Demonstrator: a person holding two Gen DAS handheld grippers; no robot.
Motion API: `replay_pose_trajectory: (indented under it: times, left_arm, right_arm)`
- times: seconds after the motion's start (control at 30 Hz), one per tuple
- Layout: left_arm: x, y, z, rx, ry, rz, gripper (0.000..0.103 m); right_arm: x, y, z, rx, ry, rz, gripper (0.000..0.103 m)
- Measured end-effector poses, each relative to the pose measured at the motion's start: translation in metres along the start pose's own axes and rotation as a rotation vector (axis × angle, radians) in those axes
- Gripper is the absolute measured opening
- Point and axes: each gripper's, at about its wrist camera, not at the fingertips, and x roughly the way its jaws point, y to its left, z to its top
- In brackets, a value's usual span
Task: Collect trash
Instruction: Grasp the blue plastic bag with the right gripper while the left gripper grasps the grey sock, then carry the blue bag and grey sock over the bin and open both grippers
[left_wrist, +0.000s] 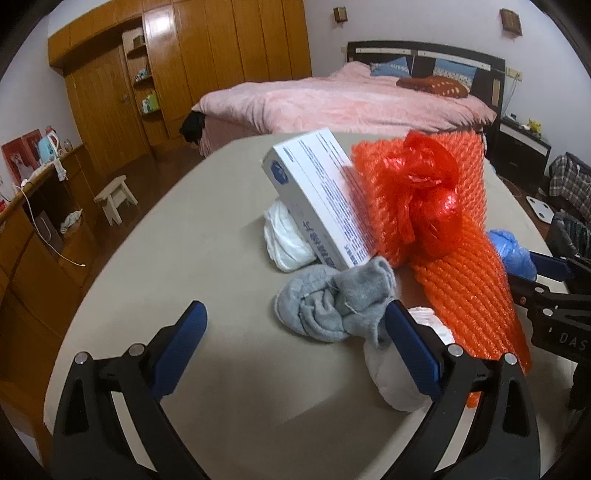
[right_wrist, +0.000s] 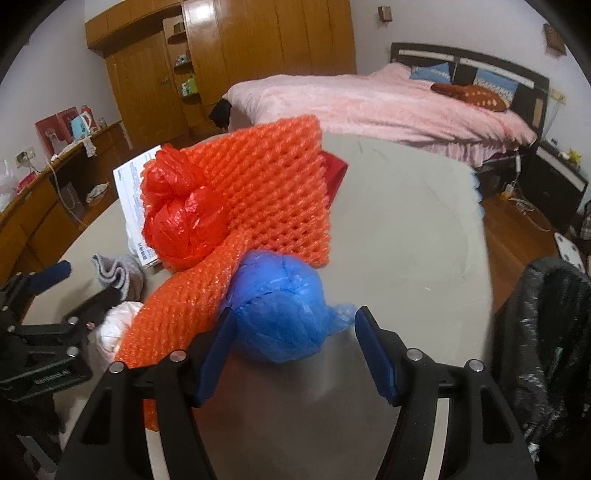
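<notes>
— So where does the trash sit on the table (left_wrist: 155, 295)?

— Heaped near its middle. A white box (left_wrist: 317, 195) leans tilted against an orange foam net (left_wrist: 458, 273), and a knotted red plastic bag (left_wrist: 424, 188) rests on that net. A crumpled white wad (left_wrist: 284, 236) lies under the box's low end, and a grey sock (left_wrist: 332, 302) lies in front of it.

— And the left gripper (left_wrist: 295, 325)?

— Its jaws stand spread wide with only bare tabletop between them. The sock lies just beside its right finger, and a pale wad (left_wrist: 391, 373) sits against the outer side of that finger. It pinches nothing.

— What about the right gripper (right_wrist: 293, 332)?

— It straddles a balled blue plastic bag (right_wrist: 280, 306). The left finger (right_wrist: 216, 354) looks to be touching the ball's side; the right finger (right_wrist: 376, 354) stands apart from the ball, with only a loose flap of blue film near it. So the jaws are parted around the bag and not clamped on it.

— Where is that bag relative to the rest?

— On the table, touching the low end of the foam net, with a black-lined bin (right_wrist: 550, 332) off the table's right edge.
</notes>
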Motion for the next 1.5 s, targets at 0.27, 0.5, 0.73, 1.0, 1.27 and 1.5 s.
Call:
replay_pose_trajectory:
  times: [0.27,0.5,0.73,1.0,1.27,1.5]
  left_arm:
    - [0.011,-0.004,0.002,-0.011,0.045,-0.138,0.053]
    - [-0.002,0.006,0.001,-0.051,0.001,-0.168,0.019]
    - [-0.009,0.005,-0.005,-0.048,-0.001,-0.154,0.017]
    - [-0.005,0.002,-0.004,-0.026,0.001,-0.152,0.027]
    - [0.003,0.01,-0.001,-0.045,0.018,-0.147,0.025]
    - [-0.03,0.013,0.007,-0.067,-0.059,-0.155,0.022]
  right_arm:
    - [-0.021,-0.001,0.002,-0.001,-0.03,0.052,0.037]
    - [-0.047,-0.001,0.005,-0.019,-0.087,0.034,0.029]
    - [-0.048,-0.008,0.003,-0.012,-0.077,0.023,0.029]
    - [-0.019,-0.017,-0.004,0.028,-0.009,0.003,0.051]
    - [-0.019,-0.019,-0.006,0.03,-0.011,0.019,0.04]
    - [-0.063,-0.017,0.007,-0.004,-0.135,-0.022,0.04]
